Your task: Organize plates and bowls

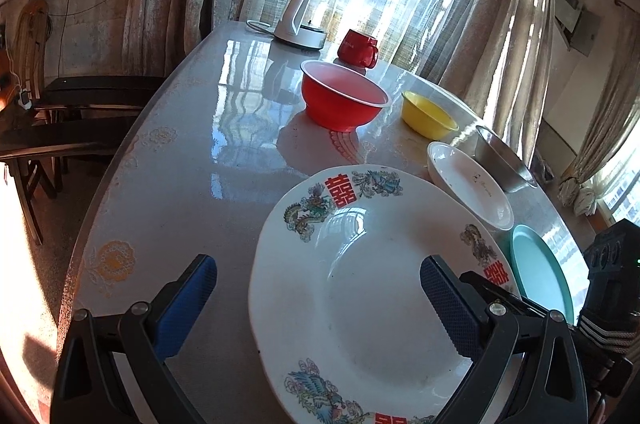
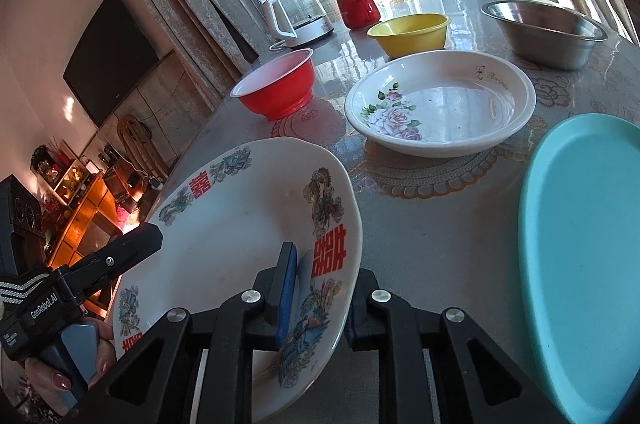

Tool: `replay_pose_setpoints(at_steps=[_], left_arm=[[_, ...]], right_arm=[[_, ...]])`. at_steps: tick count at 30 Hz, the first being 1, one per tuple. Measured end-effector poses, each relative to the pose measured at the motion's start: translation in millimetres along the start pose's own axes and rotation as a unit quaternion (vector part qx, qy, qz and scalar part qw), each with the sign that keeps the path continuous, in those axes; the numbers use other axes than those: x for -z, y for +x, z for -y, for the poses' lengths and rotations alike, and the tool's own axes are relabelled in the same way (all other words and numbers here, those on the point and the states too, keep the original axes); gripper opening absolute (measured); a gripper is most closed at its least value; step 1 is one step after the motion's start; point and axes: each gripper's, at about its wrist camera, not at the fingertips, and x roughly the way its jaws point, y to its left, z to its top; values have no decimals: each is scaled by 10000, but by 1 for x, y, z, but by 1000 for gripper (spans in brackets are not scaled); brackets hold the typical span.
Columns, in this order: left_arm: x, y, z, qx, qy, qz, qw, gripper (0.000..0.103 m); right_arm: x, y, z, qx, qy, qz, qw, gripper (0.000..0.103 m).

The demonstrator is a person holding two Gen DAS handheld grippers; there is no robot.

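A white plate with dragon prints and red characters (image 2: 240,208) lies at the near edge of the table and looks tilted. My right gripper (image 2: 320,296) is shut on its right rim, one blue pad on top and the other finger beneath. In the left wrist view the same plate (image 1: 360,304) lies under my left gripper (image 1: 318,264), which is open: one finger hovers over the plate's bowl, the other over the table to its left. A teal plate (image 2: 584,244), a rose-printed white dish (image 2: 440,104), a red bowl (image 2: 276,88), a yellow bowl (image 2: 412,32) and a steel bowl (image 2: 548,32) stand apart.
A white kettle (image 1: 300,16) and a red mug (image 1: 358,48) stand at the far end of the glossy table (image 1: 192,184), in front of curtains. Dark chairs (image 1: 80,96) sit left of the table. A hand (image 2: 60,380) holds the left gripper's handle.
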Motion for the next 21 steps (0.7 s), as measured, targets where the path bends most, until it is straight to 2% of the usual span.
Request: replay_pose_setpoints(at_steps=[3,8,11,18,21], left_arm=[[0,3,2,-95,33,-83,9999,95],[2,4,6,-291,139,-119,9994,91],[4,10,6,-323,188,-310,9988,79],[6,10,11,-484,336,-316,9978,56],[7,9,10,-549,307,-306,9976,53]], right_arm=[[0,0,0,-17,3,6,10000,20],[1,0,1,-42,25,8,10000,20],[1,0,1,-48,31,7,10000,20],[1,0,1,-48,31,7,10000,20],[1,0,1,-43,27,6,10000,20]])
